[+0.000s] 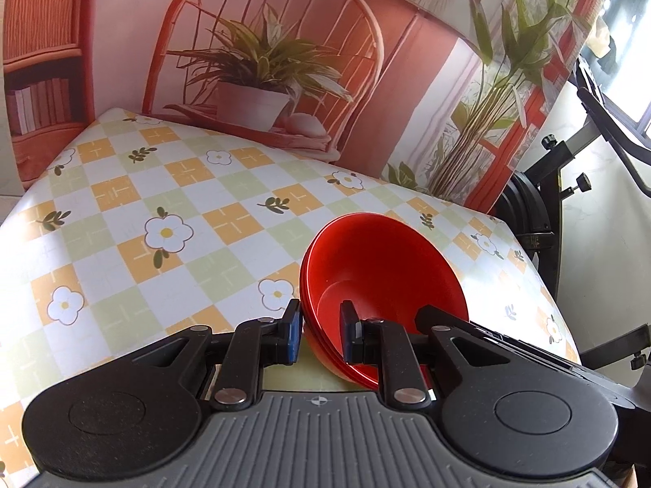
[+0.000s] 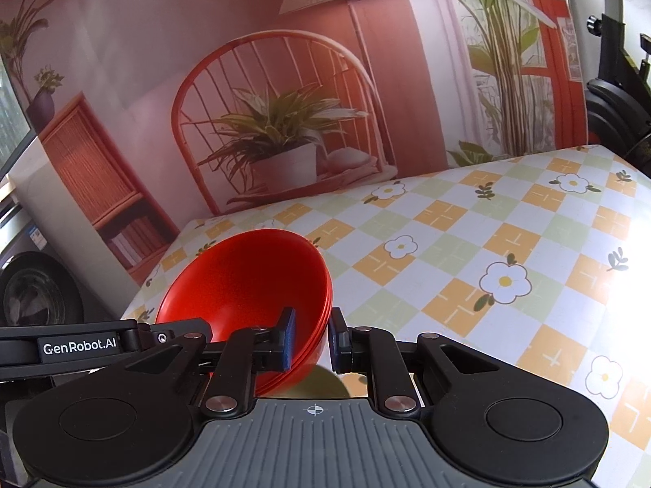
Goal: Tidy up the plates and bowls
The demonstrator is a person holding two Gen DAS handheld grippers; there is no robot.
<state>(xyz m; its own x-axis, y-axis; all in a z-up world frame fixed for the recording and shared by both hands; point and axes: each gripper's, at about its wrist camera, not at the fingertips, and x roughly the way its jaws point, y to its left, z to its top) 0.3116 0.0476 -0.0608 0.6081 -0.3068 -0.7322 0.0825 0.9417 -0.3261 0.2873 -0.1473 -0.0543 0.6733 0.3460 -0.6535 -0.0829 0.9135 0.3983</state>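
Left wrist view: the left gripper point(image 1: 321, 331) has its jaws clenched on the rim of a stack of red bowls point(image 1: 382, 268), one blue-padded finger point(image 1: 292, 333) outside the wall toward 9 o'clock and the other inside the bowl toward 3 o'clock. The stack is tilted, its opening turned toward the camera, and it fills the lower centre of the view, above the desk point(image 1: 171, 211) with its checked cloth of orange, green and white squares and daisy prints. At least three nested rims show along the stack's lower edge. At 12 o'clock a printed backdrop point(image 1: 260, 65) of a red chair and a potted plant stands at the desk's far edge, and at 3 o'clock black metal stands point(image 1: 569, 150) rise beside the desk. Right wrist view: the right gripper point(image 2: 311, 339) grasps the same stack of red bowls point(image 2: 248, 280) at its rim, one finger point(image 2: 288, 337) inside the bowl toward 9 o'clock and the other outside toward 3 o'clock. Here the stack sits at 9 to 10 o'clock of the jaws and casts a dark shadow on the desk point(image 2: 508, 244) just beneath them. The other gripper's black body, lettered GenRobot.AI, enters at 9 o'clock and meets the bowls' far rim.
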